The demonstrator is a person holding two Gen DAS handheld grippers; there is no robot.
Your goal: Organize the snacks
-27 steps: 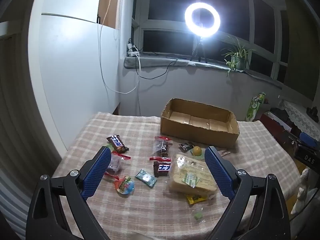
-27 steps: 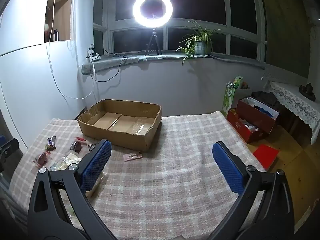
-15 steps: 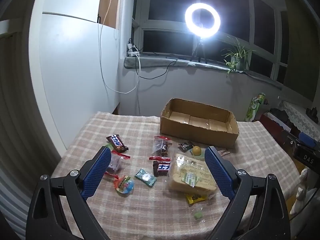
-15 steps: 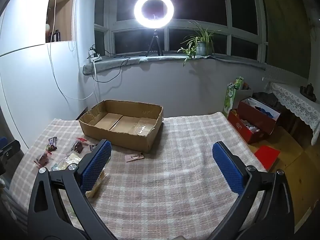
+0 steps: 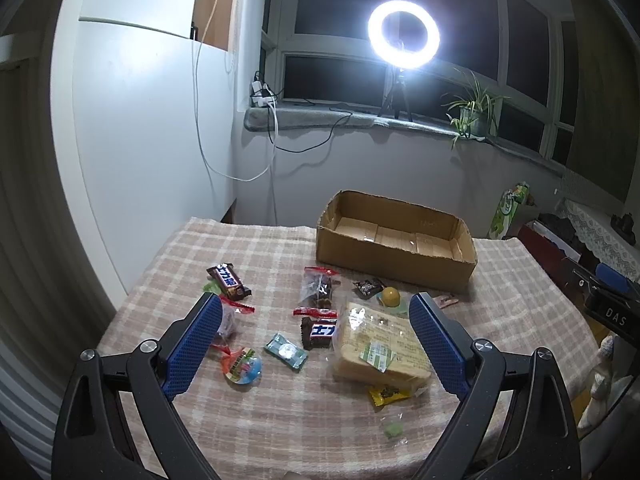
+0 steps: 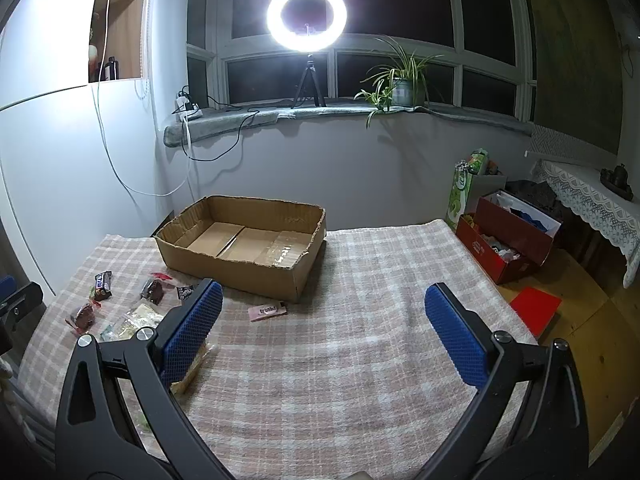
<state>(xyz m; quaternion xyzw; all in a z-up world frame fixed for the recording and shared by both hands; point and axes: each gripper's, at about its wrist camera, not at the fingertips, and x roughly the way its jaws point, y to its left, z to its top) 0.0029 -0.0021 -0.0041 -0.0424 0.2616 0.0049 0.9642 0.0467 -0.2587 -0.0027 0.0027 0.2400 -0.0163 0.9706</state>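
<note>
An empty cardboard box (image 5: pixel 394 240) sits at the back of the checked tablecloth (image 5: pixel 280 408); it also shows in the right wrist view (image 6: pixel 244 240). In front of it lie several snacks: a bag of sliced bread (image 5: pixel 380 348), two chocolate bars (image 5: pixel 228 280) (image 5: pixel 320 332), a clear bag of dark sweets (image 5: pixel 318 288), a yellow ball (image 5: pixel 391 296), a round colourful candy (image 5: pixel 242 366). My left gripper (image 5: pixel 316 320) is open above them, holding nothing. My right gripper (image 6: pixel 320 300) is open and empty over the cloth; a pink packet (image 6: pixel 267 311) lies ahead of it.
A ring light (image 6: pixel 306 10) and a potted plant (image 6: pixel 404 80) stand on the windowsill. A white cabinet (image 5: pixel 140 140) is left of the table. A red box (image 6: pixel 508 240) and a red sheet (image 6: pixel 536 306) sit on the floor to the right.
The left gripper has hardly moved. The right gripper's view has shifted slightly, so the box and snacks sit a little further right in it. Both stay open.
</note>
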